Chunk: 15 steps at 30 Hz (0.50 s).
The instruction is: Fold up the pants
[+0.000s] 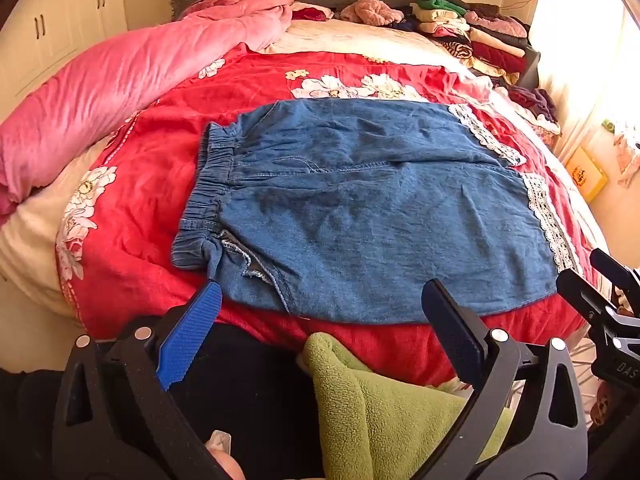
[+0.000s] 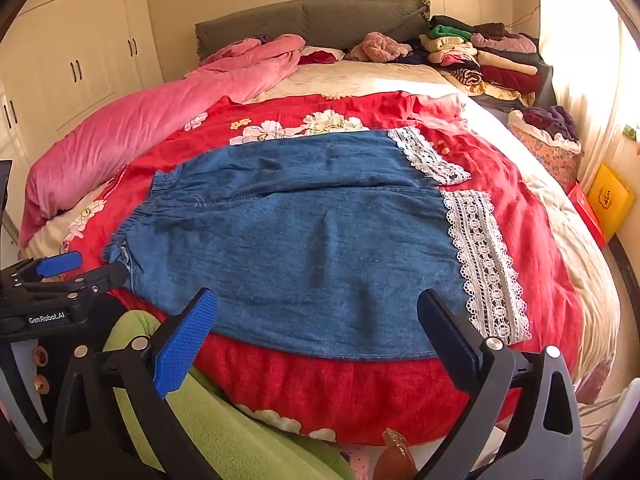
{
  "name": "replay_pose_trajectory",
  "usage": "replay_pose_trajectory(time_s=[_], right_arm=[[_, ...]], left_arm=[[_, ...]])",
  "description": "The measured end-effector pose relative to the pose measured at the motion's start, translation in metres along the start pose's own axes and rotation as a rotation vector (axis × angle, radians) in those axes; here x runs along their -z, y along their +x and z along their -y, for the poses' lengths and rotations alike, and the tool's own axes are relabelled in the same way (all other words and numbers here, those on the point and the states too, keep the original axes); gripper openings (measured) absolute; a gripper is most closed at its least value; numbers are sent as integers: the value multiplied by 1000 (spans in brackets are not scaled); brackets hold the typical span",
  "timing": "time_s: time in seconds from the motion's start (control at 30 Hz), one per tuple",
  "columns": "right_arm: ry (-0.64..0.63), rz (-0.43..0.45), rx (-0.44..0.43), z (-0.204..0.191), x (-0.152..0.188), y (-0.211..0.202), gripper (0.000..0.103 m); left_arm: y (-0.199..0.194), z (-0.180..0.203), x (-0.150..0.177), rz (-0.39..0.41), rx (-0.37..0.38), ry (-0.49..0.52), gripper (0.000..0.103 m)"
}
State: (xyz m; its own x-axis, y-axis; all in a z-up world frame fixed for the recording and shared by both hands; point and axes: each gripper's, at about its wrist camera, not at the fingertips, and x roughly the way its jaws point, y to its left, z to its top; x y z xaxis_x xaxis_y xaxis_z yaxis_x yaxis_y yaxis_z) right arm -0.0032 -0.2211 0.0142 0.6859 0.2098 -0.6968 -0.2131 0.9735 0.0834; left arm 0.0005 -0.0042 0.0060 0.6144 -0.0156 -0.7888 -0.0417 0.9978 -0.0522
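A pair of blue denim pants [image 1: 360,208] lies spread flat on a red flowered quilt [image 1: 140,184], elastic waistband to the left and white lace hems [image 1: 548,216] to the right. The pants [image 2: 312,240] also fill the middle of the right wrist view, lace hems [image 2: 484,260] at the right. My left gripper [image 1: 324,292] hovers open above the near edge, nearer the waistband, nothing between its fingers. My right gripper [image 2: 320,304] is open too, above the near edge towards the hems, and holds nothing. Each gripper shows at the edge of the other's view.
A pink duvet [image 1: 120,80] is bunched along the left of the bed. Stacks of folded clothes [image 1: 480,32] sit at the far right by the grey headboard. Green fleece [image 1: 384,408] lies below the grippers at the bed's near edge. A yellow box [image 2: 610,200] stands on the floor at right.
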Motion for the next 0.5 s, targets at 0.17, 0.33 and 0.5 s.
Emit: replay_pose_trajectory(time_s=[0.17,0.33,0.5], right_arm=[[10,-10,0,2,1,1,99],[7,-8,-1,1,1,1,99],[4,-5,0,0,0,1,99]], left_arm=[[-2,-3,2,4,4,1,94],[-2,-3,2,4,6,-1,94],[-2,-4,3,5,4,2,94]])
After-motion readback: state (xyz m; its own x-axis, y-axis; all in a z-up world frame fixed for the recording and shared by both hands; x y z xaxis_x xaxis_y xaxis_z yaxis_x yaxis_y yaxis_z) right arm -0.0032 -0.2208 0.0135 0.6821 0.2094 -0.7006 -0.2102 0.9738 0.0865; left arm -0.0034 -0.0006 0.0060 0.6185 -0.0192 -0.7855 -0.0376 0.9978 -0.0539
